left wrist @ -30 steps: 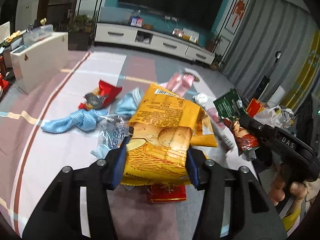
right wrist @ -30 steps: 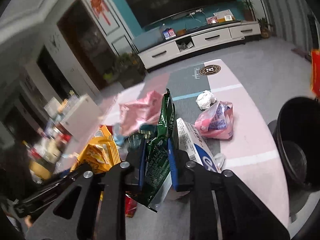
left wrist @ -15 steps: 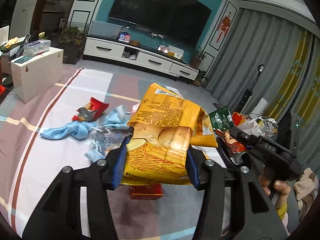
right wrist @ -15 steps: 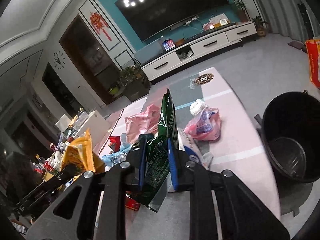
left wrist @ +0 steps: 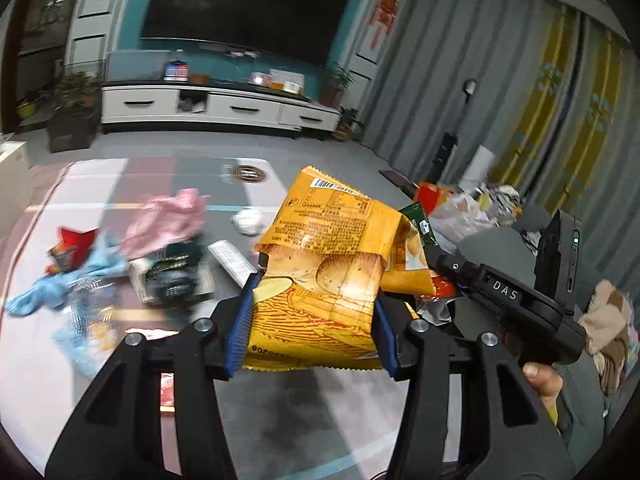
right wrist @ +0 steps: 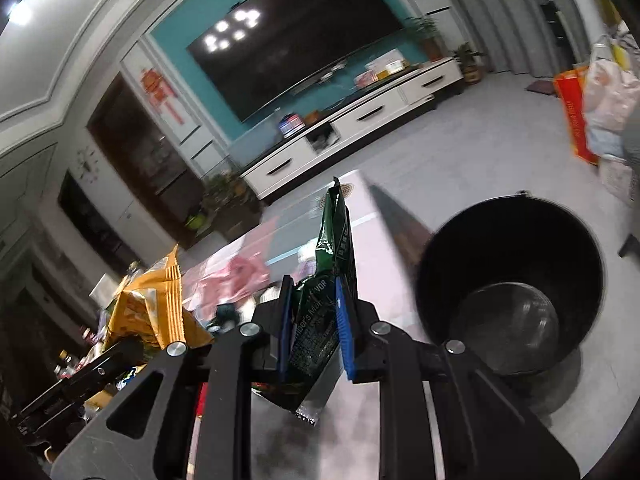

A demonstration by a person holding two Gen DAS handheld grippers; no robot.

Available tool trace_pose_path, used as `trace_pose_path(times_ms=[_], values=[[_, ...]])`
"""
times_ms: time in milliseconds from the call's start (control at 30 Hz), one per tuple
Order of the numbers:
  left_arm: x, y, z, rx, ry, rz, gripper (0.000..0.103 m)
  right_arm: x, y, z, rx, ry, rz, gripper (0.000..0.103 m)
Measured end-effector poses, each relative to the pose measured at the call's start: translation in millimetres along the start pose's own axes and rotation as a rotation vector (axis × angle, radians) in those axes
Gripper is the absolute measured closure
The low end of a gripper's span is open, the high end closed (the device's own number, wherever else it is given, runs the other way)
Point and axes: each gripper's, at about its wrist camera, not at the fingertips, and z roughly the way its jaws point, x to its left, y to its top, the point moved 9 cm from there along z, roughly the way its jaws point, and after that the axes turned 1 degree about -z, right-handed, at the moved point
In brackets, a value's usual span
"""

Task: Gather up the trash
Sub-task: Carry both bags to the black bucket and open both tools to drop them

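Littered rug (left wrist: 224,432), black bin (right wrist: 516,292) beside — pink bag (left wrist: 168,220), blue cloth (left wrist: 44,292)

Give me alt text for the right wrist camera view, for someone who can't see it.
The right gripper is shut on a crumpled green snack bag, its blue-padded fingers pinching it upright. A black bin stands open to the right on the floor; at left, a yellow chip bag and a blurred living room.
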Motion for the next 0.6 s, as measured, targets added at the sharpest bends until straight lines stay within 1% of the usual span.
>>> trace_pose_path(times_ms=[67, 233, 300, 400, 533, 600], values=[[-16.7, 2.1, 13.7, 0.011, -0.009, 0.026, 0.051, -20.3, 3.2, -8.0, -0.016, -0.037, 0.022, 0.082], [-58.9, 6.3, 62.9, 0.065, -0.042, 0.074, 0.051, -62.4, 6.6, -20.6, -0.041, -0.143, 0.052, 0.082], [-70.8, 5.5, 81.7, 0.090, -0.050, 0.087, 0.051, -78.7, 7.3, -23.8, -0.047, -0.167, 0.076, 0.082], [-85.6, 1.2, 112.1, 0.139, -0.069, 0.088, 0.051, -102.3, 4.6, -23.2, -0.036, -0.185, 0.133, 0.082], [-99.1, -7.4, 149.3, 0.199, -0.089, 0.084, 0.051, -128.0, 5.7, -13.5, -0.009, -0.250, 0.179, 0.081], [-103.6, -11.1, 162.6, 0.205, -0.071, 0.100, 0.050, -135.6, 3.0, -5.6, 0.014, -0.267, 0.204, 0.080]])
